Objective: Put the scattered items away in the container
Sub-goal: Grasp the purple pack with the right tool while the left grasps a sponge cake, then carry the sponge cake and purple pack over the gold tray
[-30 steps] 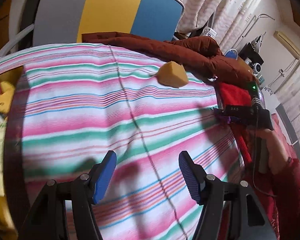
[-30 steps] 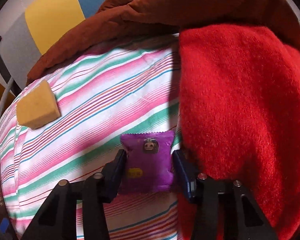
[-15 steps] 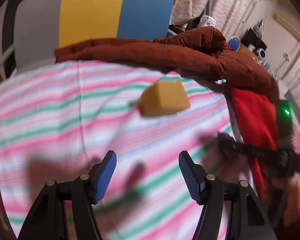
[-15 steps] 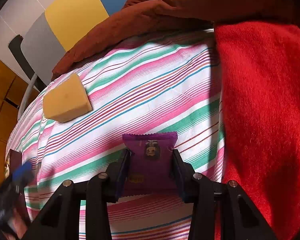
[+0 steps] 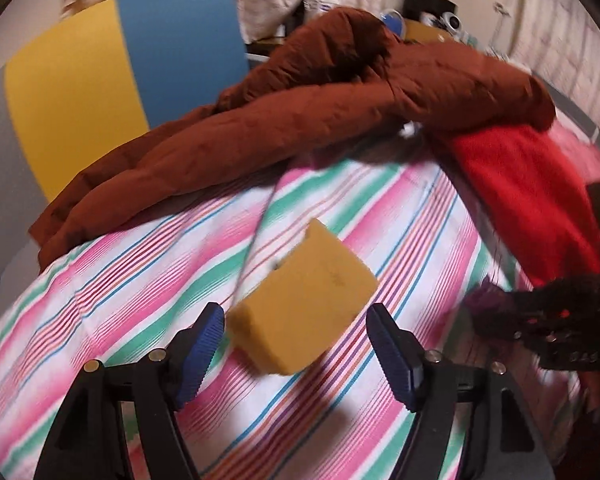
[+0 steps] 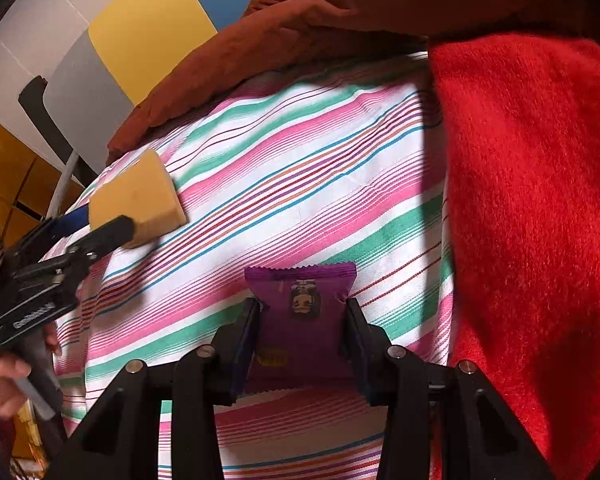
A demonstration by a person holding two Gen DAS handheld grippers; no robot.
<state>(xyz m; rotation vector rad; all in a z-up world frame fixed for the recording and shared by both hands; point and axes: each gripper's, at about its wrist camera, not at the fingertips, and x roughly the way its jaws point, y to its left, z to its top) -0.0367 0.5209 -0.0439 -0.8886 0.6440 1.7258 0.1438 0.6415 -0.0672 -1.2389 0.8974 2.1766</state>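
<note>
A yellow sponge block [image 5: 306,304] lies on the striped bedsheet [image 5: 400,216]. My left gripper [image 5: 296,350] is open with its blue pads on either side of the sponge's near end, not closed on it. The same sponge [image 6: 138,200] and left gripper [image 6: 96,228] show in the right wrist view at left. My right gripper [image 6: 302,330] is shut on a purple snack packet [image 6: 302,308], held just above the sheet. No container is in view.
A brown puffy jacket [image 5: 300,112] lies along the far edge of the bed. A red fleece blanket [image 6: 540,220] covers the right side. A yellow, blue and grey panel [image 5: 100,76] stands behind the bed.
My left gripper has moved forward across the bed until its open jaws straddle the sponge. My right gripper has kept hold of the purple packet and lifted it slightly.
</note>
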